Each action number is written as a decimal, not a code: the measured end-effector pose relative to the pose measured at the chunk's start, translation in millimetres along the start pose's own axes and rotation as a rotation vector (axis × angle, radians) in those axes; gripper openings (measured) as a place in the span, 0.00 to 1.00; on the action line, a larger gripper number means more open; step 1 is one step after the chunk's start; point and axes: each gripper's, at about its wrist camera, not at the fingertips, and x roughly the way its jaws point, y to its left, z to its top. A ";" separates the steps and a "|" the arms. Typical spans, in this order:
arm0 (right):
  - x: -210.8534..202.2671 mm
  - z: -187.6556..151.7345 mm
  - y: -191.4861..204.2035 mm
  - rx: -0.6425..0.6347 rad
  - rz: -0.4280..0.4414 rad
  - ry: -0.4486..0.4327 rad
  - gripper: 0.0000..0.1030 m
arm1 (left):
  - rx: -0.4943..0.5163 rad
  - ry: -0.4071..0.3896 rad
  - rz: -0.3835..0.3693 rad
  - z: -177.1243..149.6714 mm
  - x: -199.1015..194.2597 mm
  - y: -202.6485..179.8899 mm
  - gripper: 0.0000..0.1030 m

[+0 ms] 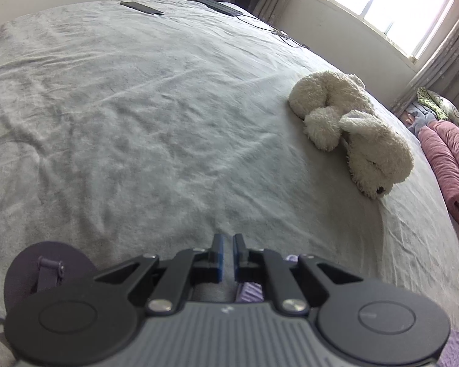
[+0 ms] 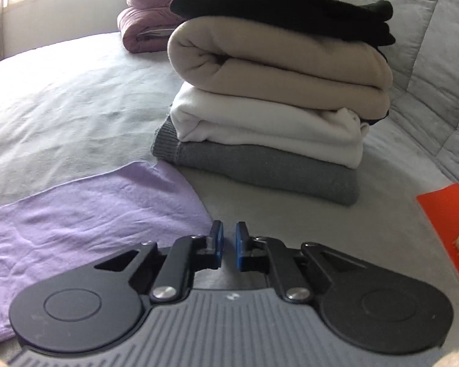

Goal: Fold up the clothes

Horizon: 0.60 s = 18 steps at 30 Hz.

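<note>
The left gripper [image 1: 227,258] was held over the grey bed sheet [image 1: 137,122], its blue-padded jaws drawn nearly together with nothing between them; a strip of lilac cloth was glimpsed just beneath it. The right gripper [image 2: 229,249] was likewise nearly closed and empty, poised above the sheet beside the lilac garment [image 2: 76,214], which was spread flat. Just beyond, a stack of folded clothes [image 2: 272,91] was seen: grey, white, beige, black on top. Farther off, a white plush dog [image 1: 352,131] and a pink quilt [image 2: 147,24] were lying.
</note>
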 end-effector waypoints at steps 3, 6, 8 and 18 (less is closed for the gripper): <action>-6.6 0.5 -12.3 0.057 -0.050 0.023 0.06 | -0.025 -0.001 -0.006 0.8 -7.5 9.4 0.08; -27.9 3.1 -17.3 0.106 0.011 0.019 0.13 | -0.010 0.013 -0.060 -2.3 -12.4 8.7 0.19; -44.4 5.3 -19.1 0.135 0.069 0.013 0.18 | -0.009 0.036 -0.106 -5.6 -12.2 6.1 0.23; -129.2 -2.8 34.0 0.254 0.412 -0.044 0.19 | 0.103 0.073 -0.044 -25.5 8.1 -20.1 0.15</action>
